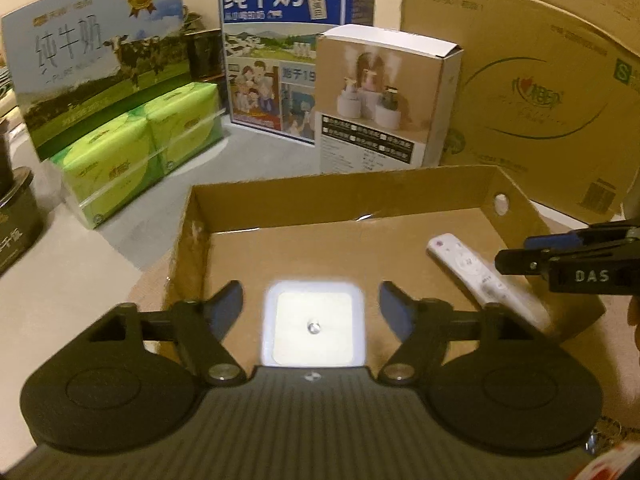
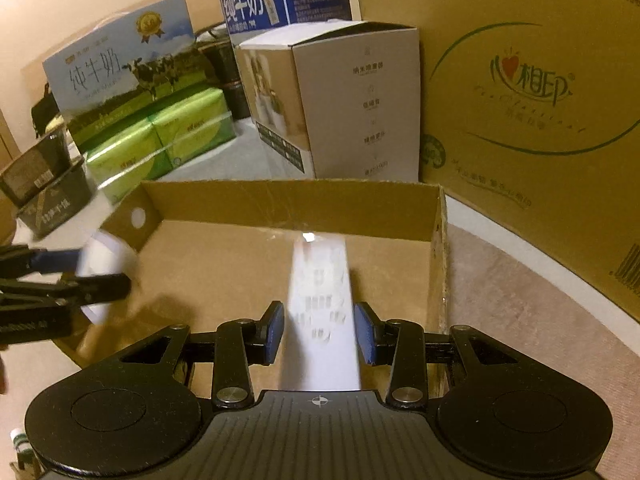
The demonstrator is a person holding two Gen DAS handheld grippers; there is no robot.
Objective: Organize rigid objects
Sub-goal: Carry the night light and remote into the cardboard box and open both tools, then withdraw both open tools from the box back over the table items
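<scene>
My left gripper (image 1: 311, 312) stands spread, its pads clear of the white square object (image 1: 313, 327) lying between them at frame centre on the floor of the open cardboard tray (image 1: 340, 198). My right gripper (image 2: 319, 332) is parted too, flanking the blurred white remote (image 2: 322, 308) with a sliver of gap on each side; the remote runs up the middle of the frame inside the same tray. Milk cartons (image 1: 288, 40) and green tissue packs (image 1: 140, 148) fill the upper left.
</scene>
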